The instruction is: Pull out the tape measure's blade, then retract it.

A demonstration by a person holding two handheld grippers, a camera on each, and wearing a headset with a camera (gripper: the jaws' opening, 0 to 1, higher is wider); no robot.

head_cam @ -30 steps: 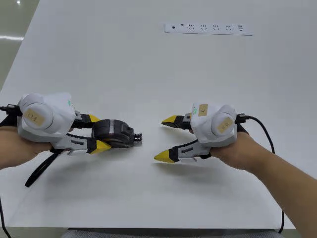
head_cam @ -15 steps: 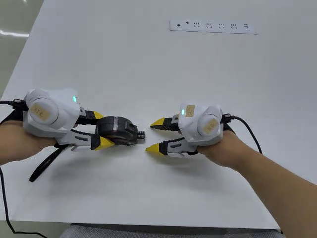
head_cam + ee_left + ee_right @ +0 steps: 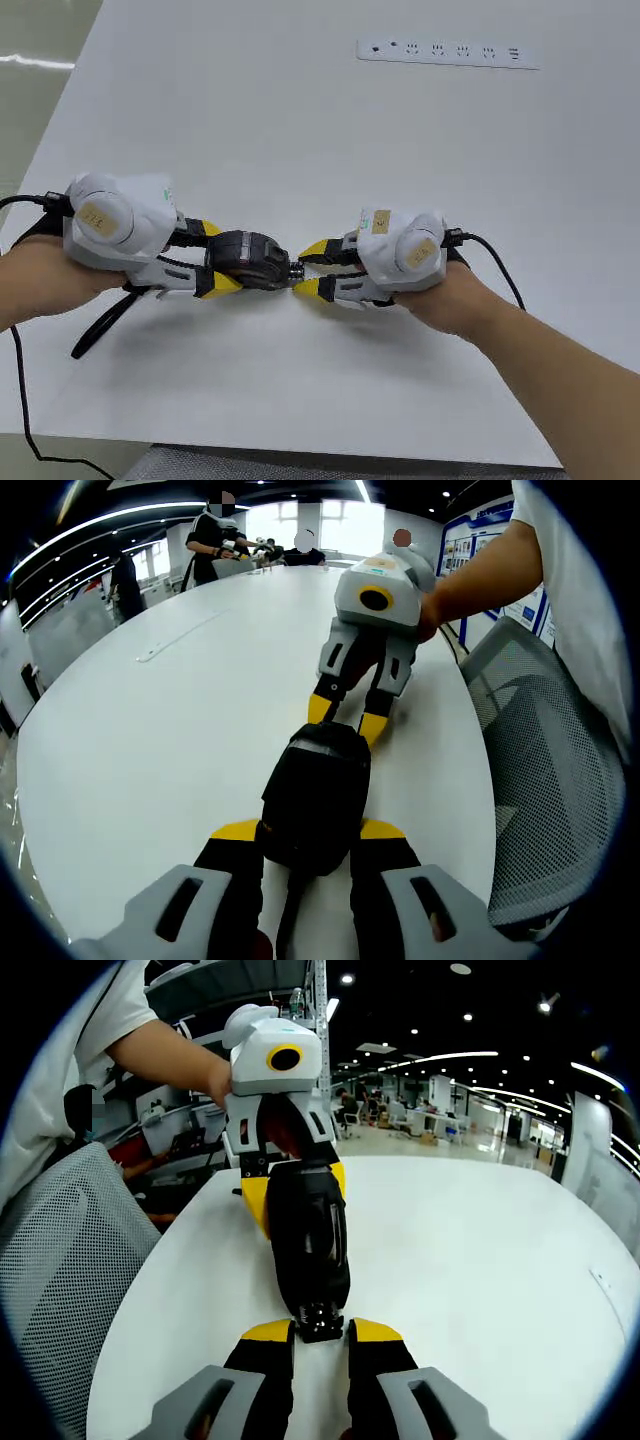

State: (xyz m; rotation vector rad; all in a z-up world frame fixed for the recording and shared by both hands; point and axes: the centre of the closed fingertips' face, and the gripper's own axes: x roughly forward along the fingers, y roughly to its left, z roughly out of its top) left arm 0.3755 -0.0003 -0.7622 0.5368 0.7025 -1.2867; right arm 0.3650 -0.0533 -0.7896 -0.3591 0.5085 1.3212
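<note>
Starting at the far left: the person's left hand (image 3: 35, 285) is wrapped around the left gripper (image 3: 218, 257), and a black strap (image 3: 100, 325) trails off the back of it onto the white table (image 3: 300, 150). That gripper is clamped on the tape measure (image 3: 250, 260), with one yellow-tipped jaw on each side of the black case. The case sits deep between the jaws, its nose poking out past the tips. The left gripper view shows the same thing from behind: the left gripper (image 3: 310, 830) squeezes the tape measure (image 3: 315, 795), which lies low over the table.

Right off the nose of the case is the blade hook (image 3: 320, 1322), and it sits between the tips of the right gripper (image 3: 322, 1332). Those jaws are pulled in close on either side of the hook, but honestly I can't tell if the pads are actually pinching it or just flanking it. The blade isn't drawn out; the hook is right up against the case.

In the head view the right gripper (image 3: 308, 268) points straight at the left one, tips almost meeting, and it's held by the right hand (image 3: 455, 305). Well beyond both grippers, on the far side of the table, lies a white power strip (image 3: 448, 52).
</note>
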